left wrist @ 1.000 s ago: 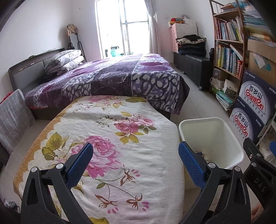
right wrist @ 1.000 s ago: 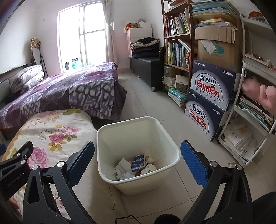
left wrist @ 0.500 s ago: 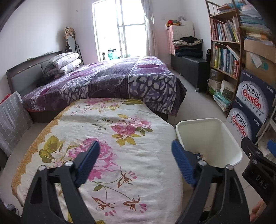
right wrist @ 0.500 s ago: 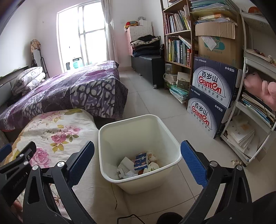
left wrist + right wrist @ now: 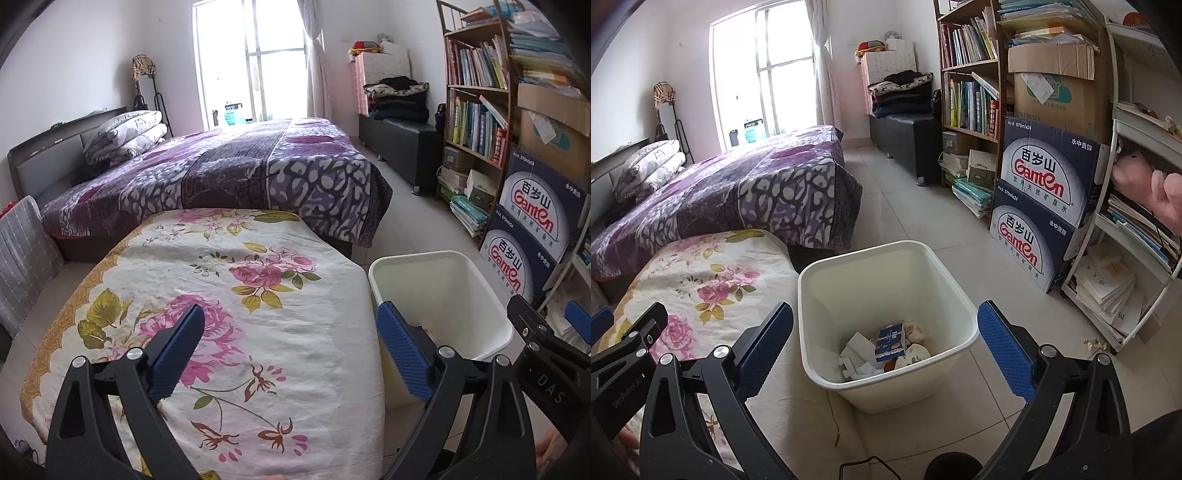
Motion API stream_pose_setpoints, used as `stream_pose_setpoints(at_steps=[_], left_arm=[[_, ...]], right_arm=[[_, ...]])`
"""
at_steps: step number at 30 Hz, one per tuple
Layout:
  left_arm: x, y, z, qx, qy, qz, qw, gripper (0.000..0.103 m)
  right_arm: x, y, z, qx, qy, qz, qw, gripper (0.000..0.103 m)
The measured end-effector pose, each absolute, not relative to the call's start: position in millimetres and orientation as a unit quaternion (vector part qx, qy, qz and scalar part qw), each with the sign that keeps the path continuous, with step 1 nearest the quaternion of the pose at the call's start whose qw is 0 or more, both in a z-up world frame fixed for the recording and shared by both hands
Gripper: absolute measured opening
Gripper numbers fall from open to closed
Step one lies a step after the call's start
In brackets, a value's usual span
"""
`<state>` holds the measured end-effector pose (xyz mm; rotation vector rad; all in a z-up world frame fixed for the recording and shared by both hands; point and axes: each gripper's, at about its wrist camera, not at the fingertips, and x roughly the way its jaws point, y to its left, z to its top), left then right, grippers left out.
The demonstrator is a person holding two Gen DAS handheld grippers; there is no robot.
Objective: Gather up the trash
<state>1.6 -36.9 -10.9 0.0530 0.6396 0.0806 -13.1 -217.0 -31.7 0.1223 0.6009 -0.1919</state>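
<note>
Trash, papers and a blue packet, lay in the white bin on the floor, just beside the flowered cloth. Left gripper spread above the cloth, just been reopening, nothing between the pads. Right gripper spread over the bin, empty. Risk, judged: stray scraps near the shelf missed; bin nudged and tipped.

In the left wrist view, the blue pad is hiding part of the white bin, so its contents are barely showing. The picture's edge is cutting off the grey cushion.
</note>
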Motion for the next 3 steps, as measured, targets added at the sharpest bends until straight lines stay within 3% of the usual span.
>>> stream_pose_setpoints(at_steps=[3], left_arm=[[1.2, -37.5, -10.5, 0.024, 0.313, 0.04, 0.949, 0.094]], right_arm=[[-13.6, -217.8, -33.1, 0.059, 0.296, -0.094, 0.949, 0.096]])
